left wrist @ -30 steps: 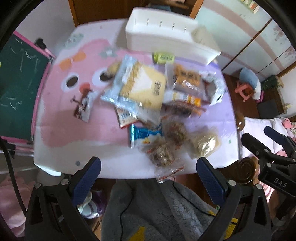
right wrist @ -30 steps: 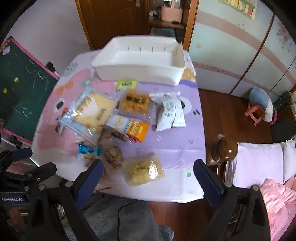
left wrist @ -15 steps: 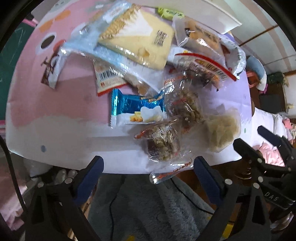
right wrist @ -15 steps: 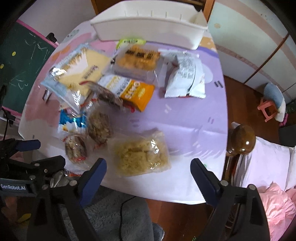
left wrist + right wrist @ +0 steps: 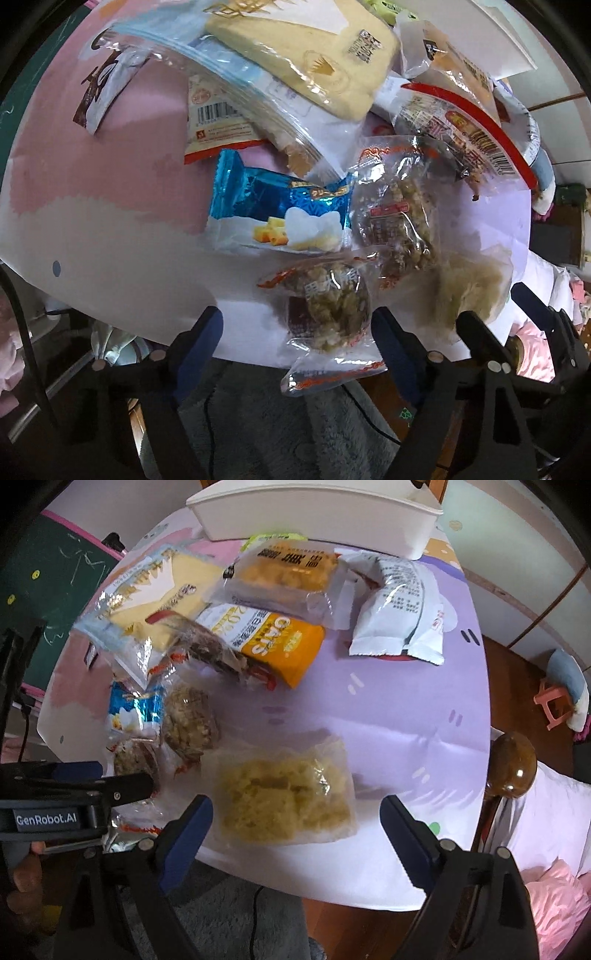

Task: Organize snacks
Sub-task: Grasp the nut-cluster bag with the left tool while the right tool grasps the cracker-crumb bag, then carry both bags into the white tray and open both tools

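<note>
Snack packets lie heaped on a pink and lilac table [image 5: 399, 716]. My left gripper [image 5: 295, 328] points down over the near edge, jaws closing, with a clear-wrapped nut cake [image 5: 332, 310] between them; the pads do not press it. Beyond it lie a blue cheese-snack packet [image 5: 280, 218] and a second nut cake [image 5: 395, 221]. My right gripper [image 5: 295, 812] stands open astride a clear bag of pale yellow crisp cake [image 5: 284, 797]. Farther back are an orange oats bag [image 5: 280, 642], a white bag [image 5: 399, 609] and an empty-looking white bin [image 5: 314, 513].
A large yellow biscuit pack [image 5: 303, 48] overlaps the pile at the back left. A green chalkboard [image 5: 48, 583] stands left of the table, a wooden chair knob [image 5: 513, 764] at its right edge. Grey fleece [image 5: 229, 923] lies below the near edge.
Both grippers have come down toward the table, so the packets now loom larger. The left jaws have narrowed around the nut cake; the right jaws stay wide.
</note>
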A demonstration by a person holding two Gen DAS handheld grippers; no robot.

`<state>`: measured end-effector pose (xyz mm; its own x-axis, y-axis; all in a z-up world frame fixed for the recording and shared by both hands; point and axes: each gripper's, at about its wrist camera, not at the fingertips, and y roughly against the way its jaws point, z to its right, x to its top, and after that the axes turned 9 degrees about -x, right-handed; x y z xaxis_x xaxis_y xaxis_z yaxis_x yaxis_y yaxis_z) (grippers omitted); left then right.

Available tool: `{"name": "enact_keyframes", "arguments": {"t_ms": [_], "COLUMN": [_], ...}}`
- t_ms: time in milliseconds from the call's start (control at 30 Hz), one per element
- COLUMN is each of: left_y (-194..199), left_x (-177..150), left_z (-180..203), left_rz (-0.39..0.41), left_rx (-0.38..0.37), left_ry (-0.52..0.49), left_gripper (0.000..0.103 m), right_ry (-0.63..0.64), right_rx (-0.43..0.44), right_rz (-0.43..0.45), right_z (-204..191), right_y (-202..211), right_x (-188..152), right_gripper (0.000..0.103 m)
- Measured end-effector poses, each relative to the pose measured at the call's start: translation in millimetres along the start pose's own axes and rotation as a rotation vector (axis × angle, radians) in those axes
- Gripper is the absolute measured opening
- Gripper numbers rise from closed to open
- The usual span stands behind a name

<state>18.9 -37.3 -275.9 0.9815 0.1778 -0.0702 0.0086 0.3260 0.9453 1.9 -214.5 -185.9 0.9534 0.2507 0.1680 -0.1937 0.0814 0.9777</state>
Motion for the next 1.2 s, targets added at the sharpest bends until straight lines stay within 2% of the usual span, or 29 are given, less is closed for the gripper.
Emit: {"name": "enact_keyframes", "arguments": {"t_ms": [267, 333, 400, 467, 567, 767, 967, 1200], "left_y": [-21.5, -24.0, -19.1, -16.7, -17.5, 16.9, 81.4, 179.2], "left_x": [2.2, 3.5, 6.0, 7.6, 6.4, -1.6, 0.0, 14.9], "left_z": [13.1, 25.1, 23.6, 29.2, 34.8, 31.0, 26.6, 39.1], "left_rz": [-0.02, -0.016, -0.011, -0.009, -0.004, 0.033, 0.134, 0.388], "left_rx": [0.039, 0.043, 0.03, 0.038, 0.035, 0.041, 0.049, 0.078], "left_ry": [0.008, 0.002, -0.013, -0.031, -0.04, -0.096, -0.121, -0.211], "left_gripper": [0.068, 0.061, 0.043, 0.042, 0.041, 0.041, 0.041, 0.041], "right_ry": [0.01, 0.013, 0.012, 0.014, 0.033, 0.016, -0.012, -0.055], "right_rx": [0.005, 0.012, 0.016, 0.016, -0.006, 0.009, 0.031, 0.043], "right_rz": [-0.031, -0.04, -0.062, -0.086, -0.074, -0.079, -0.036, 0.137], "right_z": [-10.3, -11.6, -12.7, -12.8, -14.4, -2.2, 6.6, 14.7], "right_y": [-15.6, -19.0, -24.8, -29.9, -28.6, -23.7, 14.0, 87.3], "right_x": [4.7, 6.7, 7.6, 5.6, 4.9, 2.9, 19.3, 51.8], "right_gripper": [0.093, 0.093, 0.092, 0.085, 0.075, 0.067, 0.066, 0.066]}}
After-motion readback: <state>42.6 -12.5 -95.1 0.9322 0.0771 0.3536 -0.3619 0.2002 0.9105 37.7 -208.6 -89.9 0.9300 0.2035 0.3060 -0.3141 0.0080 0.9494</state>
